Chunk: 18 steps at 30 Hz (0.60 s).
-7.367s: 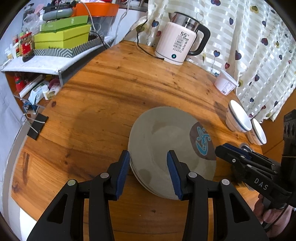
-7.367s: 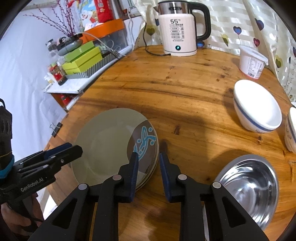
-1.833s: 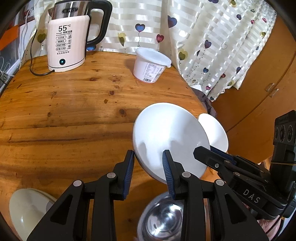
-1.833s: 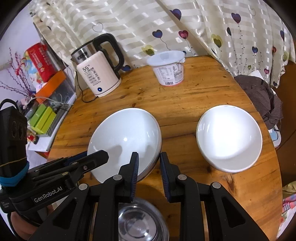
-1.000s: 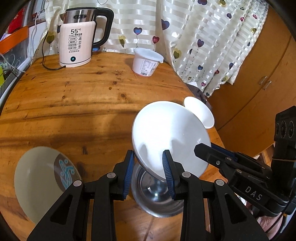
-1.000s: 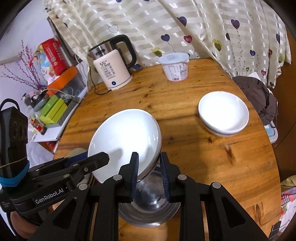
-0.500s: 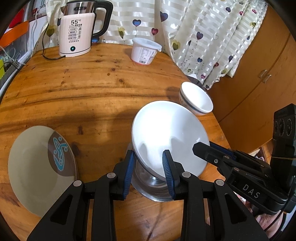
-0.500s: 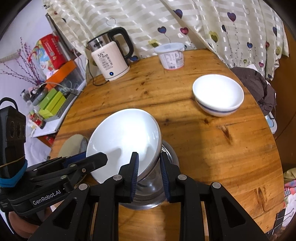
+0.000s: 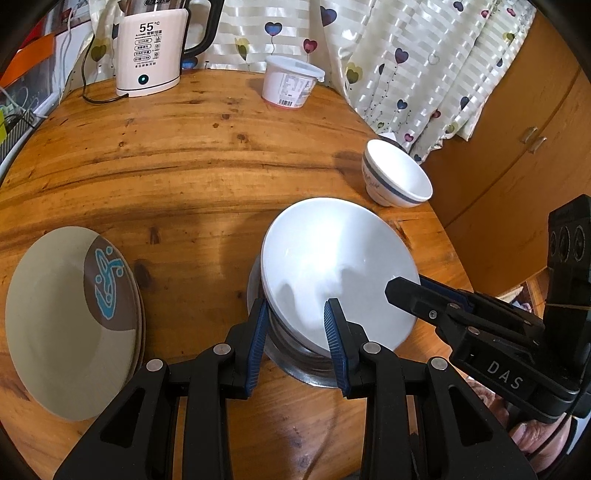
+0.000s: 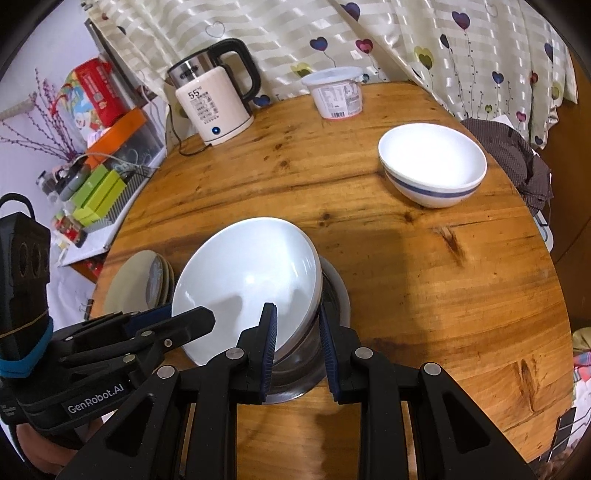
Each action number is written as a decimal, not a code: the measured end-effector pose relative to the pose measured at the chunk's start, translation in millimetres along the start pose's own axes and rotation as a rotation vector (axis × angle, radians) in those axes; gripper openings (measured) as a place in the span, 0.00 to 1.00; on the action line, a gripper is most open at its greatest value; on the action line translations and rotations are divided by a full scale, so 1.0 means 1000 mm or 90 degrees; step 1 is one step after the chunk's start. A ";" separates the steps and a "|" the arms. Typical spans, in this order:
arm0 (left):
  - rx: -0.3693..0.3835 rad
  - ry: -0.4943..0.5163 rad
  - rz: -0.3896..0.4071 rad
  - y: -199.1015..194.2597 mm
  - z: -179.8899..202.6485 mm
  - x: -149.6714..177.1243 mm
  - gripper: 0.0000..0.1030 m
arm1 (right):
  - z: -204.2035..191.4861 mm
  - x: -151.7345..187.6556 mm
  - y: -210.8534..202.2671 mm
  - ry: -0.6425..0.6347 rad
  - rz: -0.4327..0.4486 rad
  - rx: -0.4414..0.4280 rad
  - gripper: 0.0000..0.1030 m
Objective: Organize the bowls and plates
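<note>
Both grippers pinch the same white bowl (image 9: 334,266) by its rim, one on each side. Left gripper (image 9: 295,343): blue pads clamped across the near-left rim. Right gripper (image 10: 297,341): pads clamped across the near-right rim. Bowl is tilted and sits right over a steel bowl (image 10: 334,295) on the table; can't tell whether the two touch.

Surface: round wooden table (image 10: 424,288), glossy orange-brown planks with dark knots, and shadows falling around the bowls.

Left of the steel bowl, just beside it: a short stack of grey-green plates (image 9: 66,325); the top one has a brown patch with a blue motif. Further back on the right, near the table edge: a second white bowl with a blue band (image 10: 432,168), upright, well apart from the held one.

Far edge: a white lidded tub (image 10: 336,92) and a cream electric kettle (image 10: 214,103) with a black handle, display reading 55, and a cord trailing off its left side.

Room: striped cream curtain with heart print (image 10: 332,33) behind the table. Wooden cabinet doors (image 9: 517,147) to the right. Dark checked cloth (image 10: 517,155) draped off the right edge. Left side: low white shelf with green boxes (image 10: 99,192), an orange-lidded bin and a red package.
</note>
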State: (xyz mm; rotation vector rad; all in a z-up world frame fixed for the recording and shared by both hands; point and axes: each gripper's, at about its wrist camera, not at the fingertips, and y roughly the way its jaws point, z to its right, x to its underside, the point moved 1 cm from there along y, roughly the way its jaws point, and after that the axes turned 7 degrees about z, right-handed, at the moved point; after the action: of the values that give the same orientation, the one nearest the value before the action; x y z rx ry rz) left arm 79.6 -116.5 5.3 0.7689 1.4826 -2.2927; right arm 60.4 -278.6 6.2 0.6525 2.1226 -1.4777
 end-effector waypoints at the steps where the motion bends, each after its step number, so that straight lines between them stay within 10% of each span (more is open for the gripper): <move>1: -0.001 0.001 -0.001 0.000 0.000 0.001 0.32 | 0.000 0.001 0.001 -0.001 -0.002 0.000 0.22; 18: -0.016 0.015 -0.007 0.006 0.004 0.007 0.32 | 0.000 0.007 0.009 -0.034 -0.011 0.024 0.24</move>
State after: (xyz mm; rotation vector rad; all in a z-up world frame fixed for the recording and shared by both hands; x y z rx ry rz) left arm 75.9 -121.9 -2.2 0.7849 1.5269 -2.2756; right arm 60.5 -275.0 -4.9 0.6034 2.0695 -1.5310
